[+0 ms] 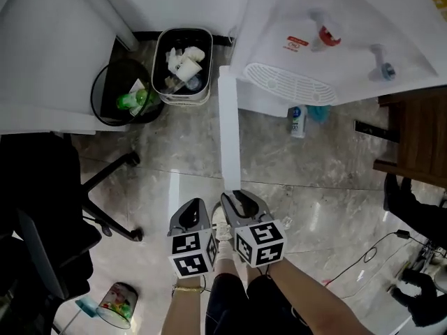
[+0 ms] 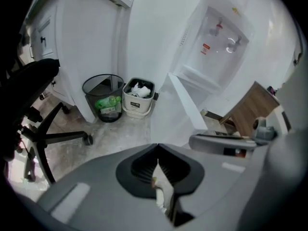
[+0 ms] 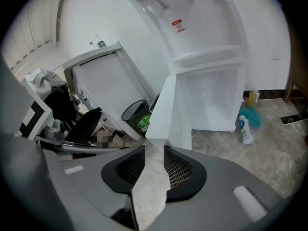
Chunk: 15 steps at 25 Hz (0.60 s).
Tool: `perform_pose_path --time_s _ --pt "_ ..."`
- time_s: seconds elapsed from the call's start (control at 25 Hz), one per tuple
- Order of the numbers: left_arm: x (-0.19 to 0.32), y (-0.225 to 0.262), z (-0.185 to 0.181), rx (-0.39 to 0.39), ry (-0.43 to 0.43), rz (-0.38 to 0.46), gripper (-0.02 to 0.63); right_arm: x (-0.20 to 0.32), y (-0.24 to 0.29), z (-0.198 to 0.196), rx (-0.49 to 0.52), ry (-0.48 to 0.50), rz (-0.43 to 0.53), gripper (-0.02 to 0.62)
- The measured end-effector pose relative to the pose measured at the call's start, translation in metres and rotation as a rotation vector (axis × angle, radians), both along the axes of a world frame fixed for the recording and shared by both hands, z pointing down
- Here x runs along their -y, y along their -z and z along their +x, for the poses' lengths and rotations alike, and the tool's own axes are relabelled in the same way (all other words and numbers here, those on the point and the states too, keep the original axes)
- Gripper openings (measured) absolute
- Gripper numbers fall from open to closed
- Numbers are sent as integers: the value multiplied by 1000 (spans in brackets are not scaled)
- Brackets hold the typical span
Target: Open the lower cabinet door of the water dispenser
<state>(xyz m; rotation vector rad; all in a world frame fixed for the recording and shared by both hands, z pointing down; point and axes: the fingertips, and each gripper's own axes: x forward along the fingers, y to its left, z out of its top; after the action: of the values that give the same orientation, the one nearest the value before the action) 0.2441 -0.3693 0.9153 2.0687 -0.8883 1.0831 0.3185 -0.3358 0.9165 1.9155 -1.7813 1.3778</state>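
The white water dispenser point(image 1: 335, 33) stands at the top right of the head view. Its lower cabinet door point(image 1: 229, 131) is swung out and shows edge-on as a long white slab pointing toward me. Both grippers hang low near my legs, just short of the door's free end. My left gripper point(image 1: 198, 204) has its jaws together with nothing held point(image 2: 158, 163). My right gripper point(image 1: 235, 197) stands beside it, its jaws a little apart with only floor showing between them point(image 3: 155, 158). In the right gripper view the door point(image 3: 166, 109) stands open beyond the tips and the cabinet opening point(image 3: 211, 100) is bare.
A black mesh bin point(image 1: 122, 93) and a white bin point(image 1: 183, 65) full of trash stand left of the door. An office chair point(image 1: 42, 208) fills the left side. A white bottle point(image 1: 297, 121) lies by the dispenser's base. Wooden furniture point(image 1: 419, 138) and cables point(image 1: 377, 246) are at right.
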Motion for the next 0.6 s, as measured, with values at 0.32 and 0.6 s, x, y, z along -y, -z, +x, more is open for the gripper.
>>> perform_pose_path --time_s 0.32,0.6 --pt "7 -1 -12 -12 30 -5 6 10 -6 -15 -9 39 -23 87" --pt "-24 31 19 -26 -47 -43 6 -24 39 22 -49 -66 -44 -3"
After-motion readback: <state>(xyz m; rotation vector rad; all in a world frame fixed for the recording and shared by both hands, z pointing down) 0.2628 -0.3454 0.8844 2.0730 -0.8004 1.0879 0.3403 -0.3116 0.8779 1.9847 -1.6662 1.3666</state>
